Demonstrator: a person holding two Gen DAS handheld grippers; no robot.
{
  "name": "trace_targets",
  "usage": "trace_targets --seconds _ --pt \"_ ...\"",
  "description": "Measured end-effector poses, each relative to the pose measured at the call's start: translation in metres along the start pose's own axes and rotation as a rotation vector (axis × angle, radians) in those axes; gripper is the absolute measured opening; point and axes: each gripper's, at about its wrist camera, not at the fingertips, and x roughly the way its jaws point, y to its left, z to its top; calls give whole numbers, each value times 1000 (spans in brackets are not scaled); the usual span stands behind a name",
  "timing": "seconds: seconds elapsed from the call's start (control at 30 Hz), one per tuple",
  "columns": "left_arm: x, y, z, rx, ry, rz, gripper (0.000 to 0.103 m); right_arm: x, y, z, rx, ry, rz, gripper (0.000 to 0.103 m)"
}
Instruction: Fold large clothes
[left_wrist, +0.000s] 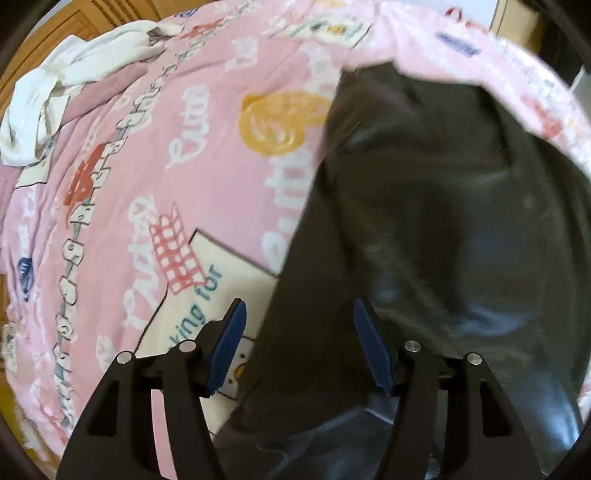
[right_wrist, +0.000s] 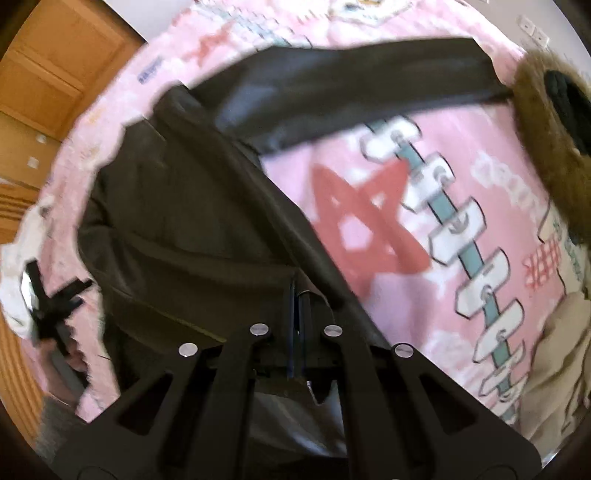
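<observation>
A large dark coat (left_wrist: 424, 221) lies on a pink patterned bed cover (left_wrist: 184, 147). My left gripper (left_wrist: 299, 317) is open, its blue-padded jaws straddling the coat's left edge just above the fabric. In the right wrist view the coat (right_wrist: 177, 221) spreads over the left and middle, one sleeve (right_wrist: 351, 85) stretching toward a fur-trimmed hood (right_wrist: 546, 155) at the far right. My right gripper (right_wrist: 297, 295) is shut on the coat's edge, a fold of fabric pinched between the jaws. The other gripper (right_wrist: 55, 299) shows at the left edge.
A white garment (left_wrist: 55, 96) lies bunched at the far left of the bed. A beige garment (right_wrist: 554, 354) sits at the right edge in the right wrist view. Wooden cupboards (right_wrist: 48, 74) stand beyond the bed. The pink cover (right_wrist: 424, 221) is bare right of the coat.
</observation>
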Motion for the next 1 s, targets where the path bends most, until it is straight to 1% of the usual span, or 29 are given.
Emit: trace_targets --seconds 0.07,0.1,0.13,0.17,0.2,0.27,0.33,0.43,0.47,0.57,0.63,0.7,0.77,0.8,0.83,0.87,0.9,0.93,0.97,1.0 --pt "23 4 -8 17 40 84 58 9 -6 -6 22 30 -16 1" --pt "30 8 -11 10 60 94 58 12 -7 -9 29 37 -15 1" --pt "38 15 -16 -7 78 78 60 13 -6 -13 25 45 -23 1" --pt "41 21 -19 -15 74 82 67 15 -5 -16 20 54 -34 1" --pt "41 22 -21 -3 62 104 70 17 -6 -21 23 72 -46 1" --pt "42 20 -22 49 42 136 71 26 -12 -36 52 125 -66 1" --pt "44 18 -22 74 32 164 72 37 -21 -51 71 156 -74 1" --pt "46 16 -23 103 13 199 73 48 -16 -60 14 159 -99 2" --pt "44 16 -23 107 11 201 70 49 -13 -61 1 158 -104 3" --pt "30 19 -17 111 9 159 59 42 -10 -57 0 175 -98 3" --pt "12 19 -15 102 -14 141 59 30 -8 -51 3 175 -96 3" --pt "-6 23 -12 72 -35 130 59 18 -8 -44 22 178 -65 3" --pt "-28 26 -7 22 -59 69 59 4 -6 -37 43 178 -39 3" --pt "-35 25 -5 10 -67 56 59 -4 -4 -34 39 180 -33 3" --pt "-44 23 -4 -5 -76 29 59 -11 -2 -31 31 185 -23 6" --pt "-51 20 -2 -19 -84 -5 60 -14 1 -29 25 193 -18 13" --pt "-57 15 0 -29 -88 -42 60 -18 3 -29 26 207 -8 43" --pt "-60 8 1 -36 -89 -72 61 -19 -1 -30 41 212 25 82" --pt "-60 1 2 -39 -88 -85 61 -22 -4 -32 56 211 47 88" --pt "-58 -4 2 -41 -81 -93 61 -25 -8 -35 68 206 42 88"
